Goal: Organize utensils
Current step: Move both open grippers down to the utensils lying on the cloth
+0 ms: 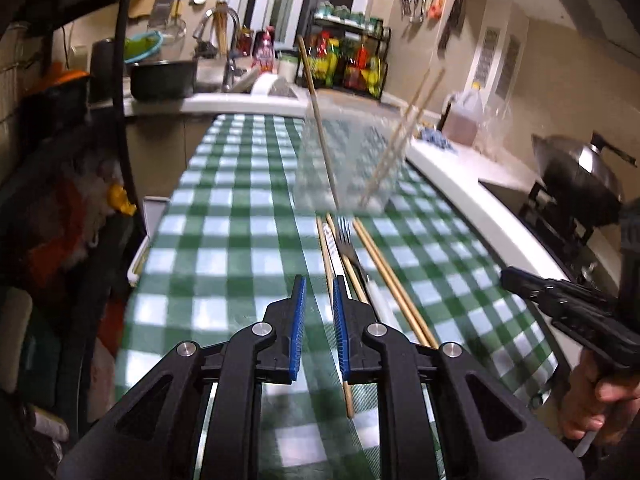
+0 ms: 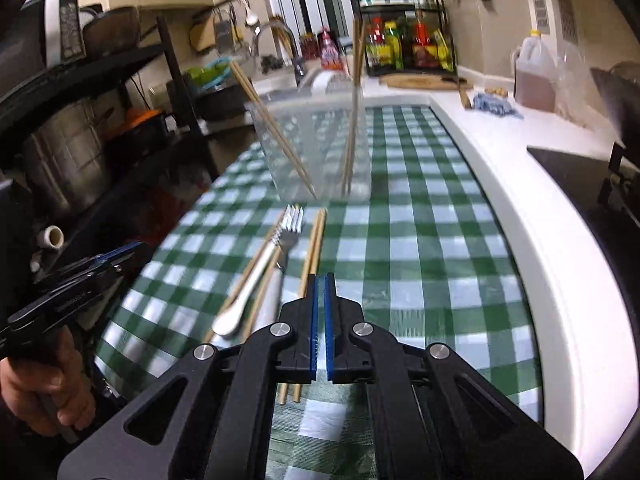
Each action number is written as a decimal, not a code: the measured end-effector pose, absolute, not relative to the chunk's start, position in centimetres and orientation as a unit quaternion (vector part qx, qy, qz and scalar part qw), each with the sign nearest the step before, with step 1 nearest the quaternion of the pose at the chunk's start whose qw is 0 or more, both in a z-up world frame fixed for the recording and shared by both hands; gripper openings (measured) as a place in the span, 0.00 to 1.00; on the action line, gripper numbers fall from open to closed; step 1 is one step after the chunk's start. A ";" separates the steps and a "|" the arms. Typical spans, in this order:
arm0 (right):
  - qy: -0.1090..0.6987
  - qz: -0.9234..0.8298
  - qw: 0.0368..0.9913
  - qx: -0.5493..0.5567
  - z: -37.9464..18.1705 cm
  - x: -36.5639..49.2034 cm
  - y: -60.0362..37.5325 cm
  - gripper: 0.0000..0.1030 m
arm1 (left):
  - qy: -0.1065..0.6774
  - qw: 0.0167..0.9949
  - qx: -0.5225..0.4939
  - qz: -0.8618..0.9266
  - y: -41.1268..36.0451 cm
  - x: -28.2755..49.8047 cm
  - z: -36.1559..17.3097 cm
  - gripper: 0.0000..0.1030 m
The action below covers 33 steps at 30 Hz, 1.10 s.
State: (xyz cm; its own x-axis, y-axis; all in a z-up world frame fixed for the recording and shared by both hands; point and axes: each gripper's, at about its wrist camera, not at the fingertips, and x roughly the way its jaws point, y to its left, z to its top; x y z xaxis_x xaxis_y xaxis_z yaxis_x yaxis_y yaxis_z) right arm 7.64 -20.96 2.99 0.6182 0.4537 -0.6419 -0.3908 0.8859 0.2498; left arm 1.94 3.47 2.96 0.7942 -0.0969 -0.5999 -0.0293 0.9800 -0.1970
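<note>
Right wrist view: my right gripper [image 2: 322, 280] is closed, empty, near the fork [image 2: 262, 270] and chopsticks [image 2: 314, 242] lying before the clear container [image 2: 316, 152]; my left gripper [image 1: 319, 284] is narrow, empty.

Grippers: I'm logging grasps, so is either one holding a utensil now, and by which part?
Nothing is held. The left gripper is narrowly open and empty; the right gripper is shut on nothing.
</note>
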 end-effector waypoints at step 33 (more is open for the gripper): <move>0.461 0.204 0.863 -0.018 -3.1 8.0 -18.5 0.05 | 0.404 0.908 -0.109 -0.037 -0.8 4.3 -3.1 0.21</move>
